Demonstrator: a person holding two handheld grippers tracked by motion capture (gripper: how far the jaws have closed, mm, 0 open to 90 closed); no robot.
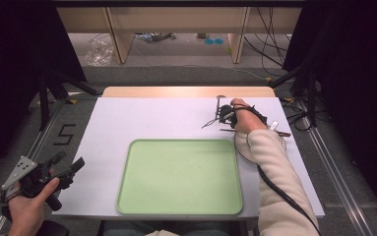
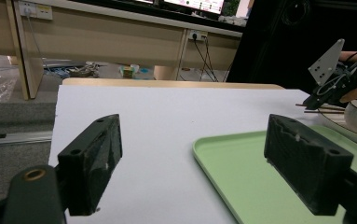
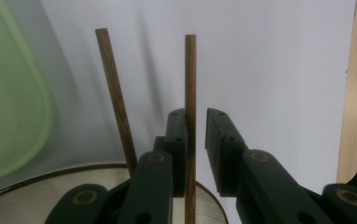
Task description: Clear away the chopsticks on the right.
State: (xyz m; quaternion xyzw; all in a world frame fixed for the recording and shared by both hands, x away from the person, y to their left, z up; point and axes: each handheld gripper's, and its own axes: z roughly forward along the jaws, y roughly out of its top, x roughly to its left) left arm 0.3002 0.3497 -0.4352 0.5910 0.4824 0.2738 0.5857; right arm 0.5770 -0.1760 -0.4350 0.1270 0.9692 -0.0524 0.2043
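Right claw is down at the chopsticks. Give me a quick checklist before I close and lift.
1. Right claw straddles one chopstick: ok.
2. Firm grip on it: not ok, a gap shows beside one jaw.
3. Second chopstick outside the jaws: ok.
4. Both sticks' near ends resting on the dish: cannot tell.
5. Green tray bare: ok.
6. Left claw open, off to the tray's side: ok.

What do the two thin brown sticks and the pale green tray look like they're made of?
The two thin brown sticks look like wood, probably chopsticks: dark brown, matte, with faint lengthwise grain. The pale green tray looks like moulded plastic: one even colour, rounded corners, a raised rim and a soft sheen. Neither can be confirmed by sight alone.
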